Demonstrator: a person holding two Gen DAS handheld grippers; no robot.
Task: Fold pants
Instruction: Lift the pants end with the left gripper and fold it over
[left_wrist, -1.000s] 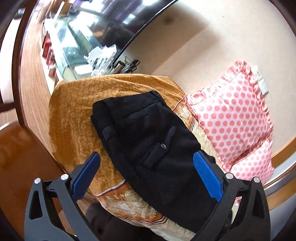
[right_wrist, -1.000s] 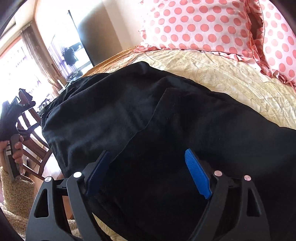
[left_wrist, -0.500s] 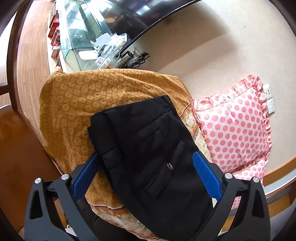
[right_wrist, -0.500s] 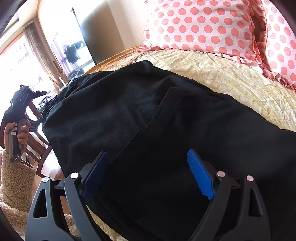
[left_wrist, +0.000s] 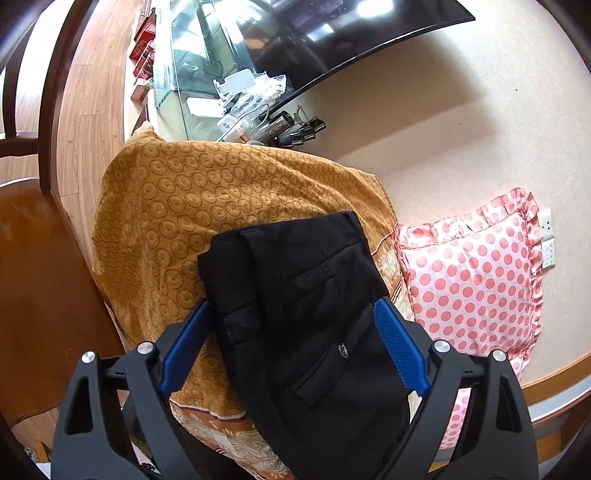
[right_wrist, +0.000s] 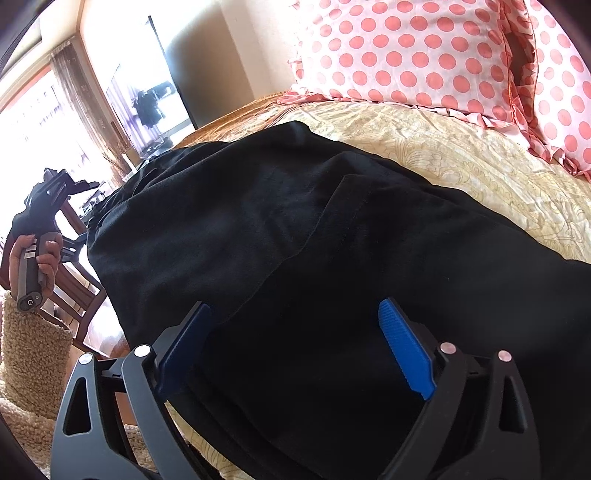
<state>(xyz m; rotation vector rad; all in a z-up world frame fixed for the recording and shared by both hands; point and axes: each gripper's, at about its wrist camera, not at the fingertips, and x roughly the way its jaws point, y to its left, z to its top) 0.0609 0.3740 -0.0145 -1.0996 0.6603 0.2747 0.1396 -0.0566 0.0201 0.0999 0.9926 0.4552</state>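
Black pants (left_wrist: 314, 266) lie folded on the bed, waistband and back pocket up. My left gripper (left_wrist: 291, 306) hovers above their waist end; its jaws are closing, with the pants below them and the blue pads (left_wrist: 400, 350) touching nothing. In the right wrist view the pants (right_wrist: 258, 229) fill the middle, one layer folded over another. My right gripper (right_wrist: 293, 306) stands just over that fold with its jaws opening and nothing gripped. The left gripper (right_wrist: 48, 199) also shows at far left, in a hand (right_wrist: 48, 254).
An orange patterned cover (left_wrist: 207, 206) and cream bedspread (right_wrist: 461, 155) lie under the pants. Pink dotted pillows (left_wrist: 469, 280) (right_wrist: 406, 55) lean at the wall. A cluttered glass shelf (left_wrist: 236, 96) and a TV (left_wrist: 332, 29) stand beyond the bed. A wooden chair (right_wrist: 74, 295) is on the left.
The left view has rolled and shifted, so the pants now sit straighter under it, and its jaws have narrowed a little. The right jaws have widened slightly over the same fold.
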